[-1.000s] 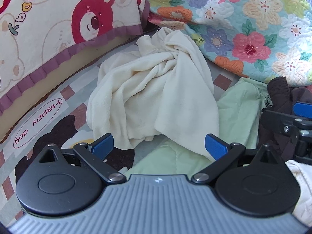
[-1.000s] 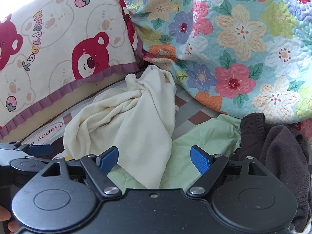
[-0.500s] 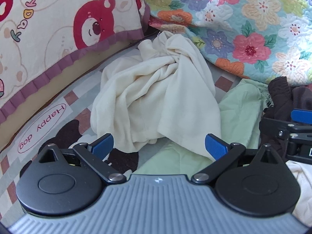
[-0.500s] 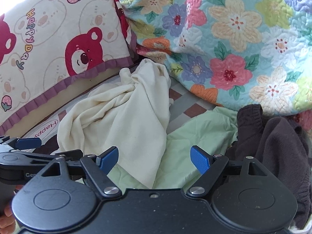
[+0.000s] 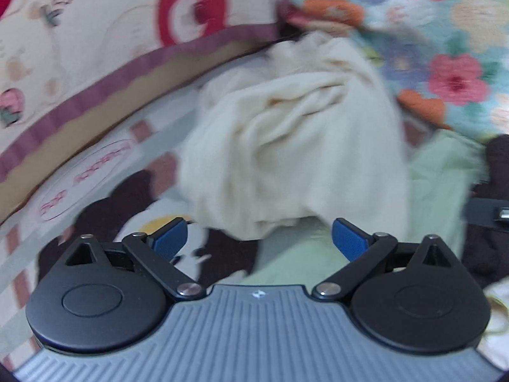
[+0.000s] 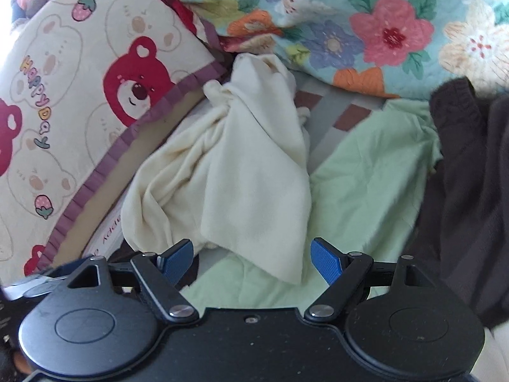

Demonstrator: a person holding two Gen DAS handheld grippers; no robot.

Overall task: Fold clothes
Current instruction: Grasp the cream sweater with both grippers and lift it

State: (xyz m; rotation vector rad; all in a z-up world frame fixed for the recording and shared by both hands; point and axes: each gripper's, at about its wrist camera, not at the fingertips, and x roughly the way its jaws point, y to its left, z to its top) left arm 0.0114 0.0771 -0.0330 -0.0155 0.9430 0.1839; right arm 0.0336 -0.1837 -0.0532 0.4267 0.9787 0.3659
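Left gripper (image 5: 256, 238): nearest the viewer; blue-tipped fingers spread wide, nothing between them, hovering just short of the cream garment's lower edge. This view is blurred.
Right gripper (image 6: 252, 258): fingers likewise wide apart and empty; a corner of the cream garment hangs down between the tips without touching either.
Green garment (image 6: 375, 178): spread flat on the bed, partly beneath the cream garment.
Cream garment (image 6: 241, 172): crumpled heap in the middle of the bed, its far end bunched against the pillow and quilt.
Dark brown garment (image 6: 464, 191): piled to the right, beside the green one.
Bed sheet (image 5: 105, 172): printed, checked, carrying all the clothes.
Bear pillow (image 6: 79, 95): far left, purple-frilled.
Floral quilt (image 6: 381, 25): far right, behind everything.
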